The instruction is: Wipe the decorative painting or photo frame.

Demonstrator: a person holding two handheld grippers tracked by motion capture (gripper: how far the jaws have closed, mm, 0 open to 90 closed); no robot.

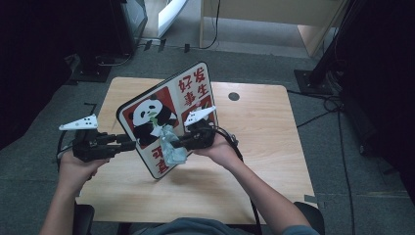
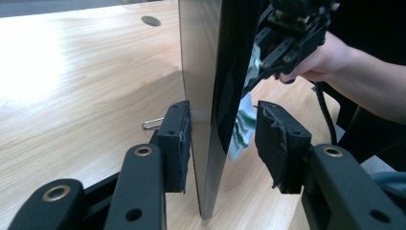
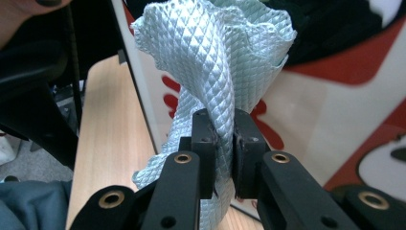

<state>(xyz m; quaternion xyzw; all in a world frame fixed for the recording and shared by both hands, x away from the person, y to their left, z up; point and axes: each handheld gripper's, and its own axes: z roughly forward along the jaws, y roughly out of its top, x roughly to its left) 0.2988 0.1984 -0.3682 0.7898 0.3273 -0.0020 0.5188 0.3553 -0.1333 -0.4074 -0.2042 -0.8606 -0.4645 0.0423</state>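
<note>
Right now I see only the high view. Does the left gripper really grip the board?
Observer: No. In the left gripper view, the left gripper straddles the edge of the board. One pad lies against its back, and the other pad stands off its front.
Operator: And is the cloth held firmly?
Observer: Yes. In the right gripper view, the right gripper is shut on the cloth, which is bunched between its pads.
</note>
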